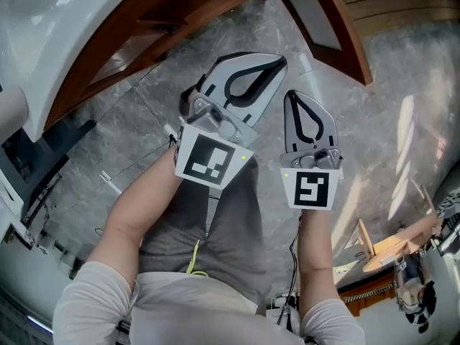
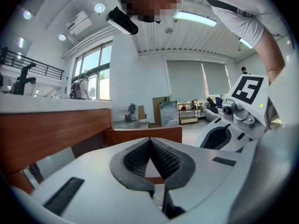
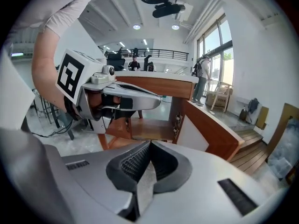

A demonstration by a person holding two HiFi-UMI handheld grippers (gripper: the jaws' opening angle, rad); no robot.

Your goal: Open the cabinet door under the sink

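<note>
The wooden cabinet door under the white sink stands swung open, its white inner face showing. In the right gripper view the door hangs on hinges beside the open cabinet interior. My left gripper hovers over the floor in front of the cabinet, jaws shut on nothing. My right gripper is just beside it, also shut and empty, a little short of the door. Neither touches the door. The left gripper view shows shut pads and the wooden cabinet front.
Grey marble floor lies below. A light wooden stand sits at the lower right. Dark equipment and cables are at the left under the sink. Wooden decking runs beyond the door.
</note>
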